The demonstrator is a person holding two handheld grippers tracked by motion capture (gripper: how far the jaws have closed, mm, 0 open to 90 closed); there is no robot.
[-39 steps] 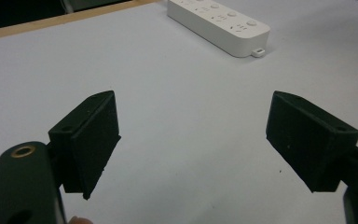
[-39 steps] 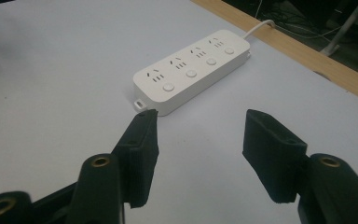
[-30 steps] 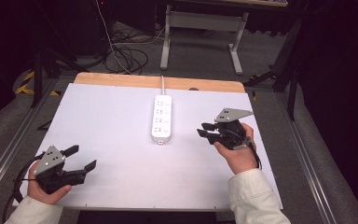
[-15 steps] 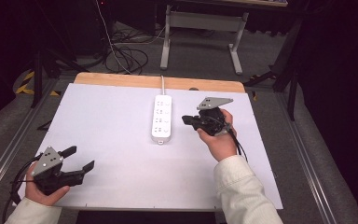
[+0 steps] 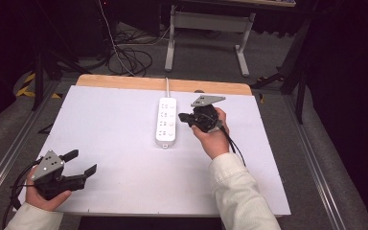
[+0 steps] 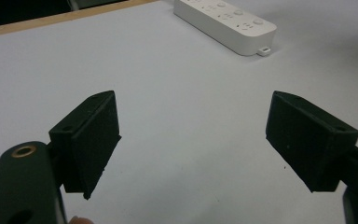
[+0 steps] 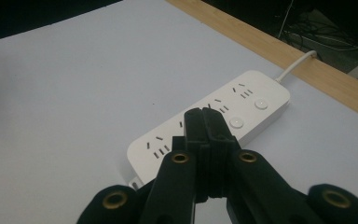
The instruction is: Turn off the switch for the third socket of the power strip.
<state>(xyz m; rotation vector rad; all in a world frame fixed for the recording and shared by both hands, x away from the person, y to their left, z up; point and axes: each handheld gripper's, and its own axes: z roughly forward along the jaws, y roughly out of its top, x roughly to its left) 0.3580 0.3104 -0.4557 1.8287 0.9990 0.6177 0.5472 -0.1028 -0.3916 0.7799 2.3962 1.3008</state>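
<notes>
I have the right gripper (image 5: 186,118) with its fingers (image 7: 208,128) pressed flat together, nothing between them, just right of the power strip (image 5: 166,121) that lies at the centre top of the counter (image 5: 124,124). They make a blunt tip, and I judge the step to be pressing a switch button (image 7: 236,122). I should come down square on one button, gently, so the strip does not skid. The left gripper (image 5: 84,163), lower left, has its fingers (image 6: 95,140) wide apart and holds nothing.
</notes>
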